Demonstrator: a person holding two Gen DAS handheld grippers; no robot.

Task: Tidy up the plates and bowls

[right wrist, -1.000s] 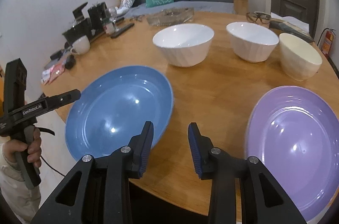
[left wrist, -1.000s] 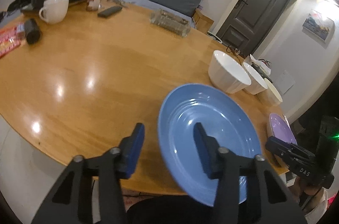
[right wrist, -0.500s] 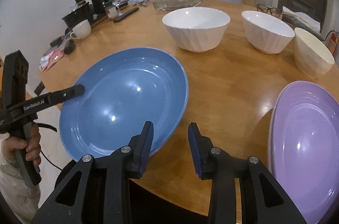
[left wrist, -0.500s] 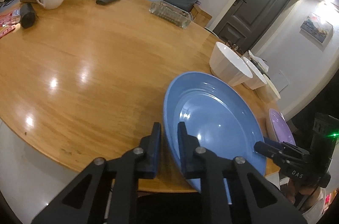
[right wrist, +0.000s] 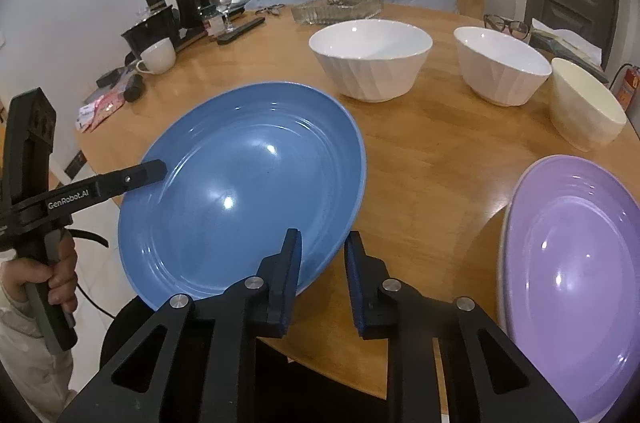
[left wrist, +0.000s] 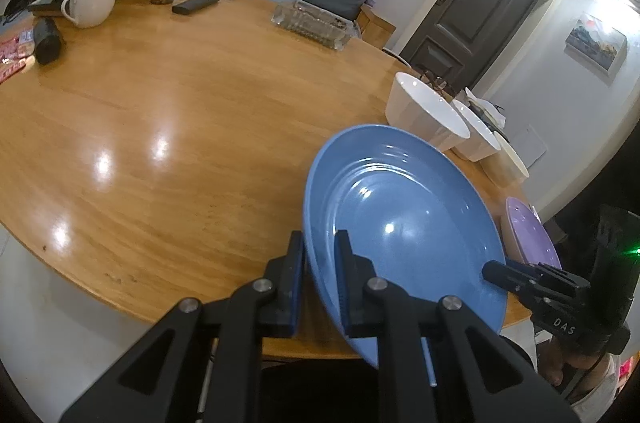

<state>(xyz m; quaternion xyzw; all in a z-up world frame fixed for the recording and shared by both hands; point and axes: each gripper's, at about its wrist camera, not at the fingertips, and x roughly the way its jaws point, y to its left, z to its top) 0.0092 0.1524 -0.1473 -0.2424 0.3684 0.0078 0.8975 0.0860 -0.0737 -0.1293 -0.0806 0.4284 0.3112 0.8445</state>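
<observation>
My left gripper is clenched on the rim of the glossy blue ceramic plate, one pad above the lip and one below. My right gripper has just been closing, and the opposite part of that rim sits between its pads, so I read it as gripping too.

The blue plate lies on the near side of the large white faceted bowl, close to it but apart. Its near portion hangs past the edge of the round wooden table, and it looks slightly tipped. The glossy purple plate is to the right of that bowl and nearer to me, also at the table's edge.

The risks I see:
- The glaze is slick and each grip takes only a narrow bite of the lip. If my hands rise unevenly or twist against each other, the rim could slide out.
- A slip on the overhanging side would mean a fall to the floor.
- Swinging away from me could knock the white bowl.
- Setting it down hard on the purple plate could chip both.
</observation>
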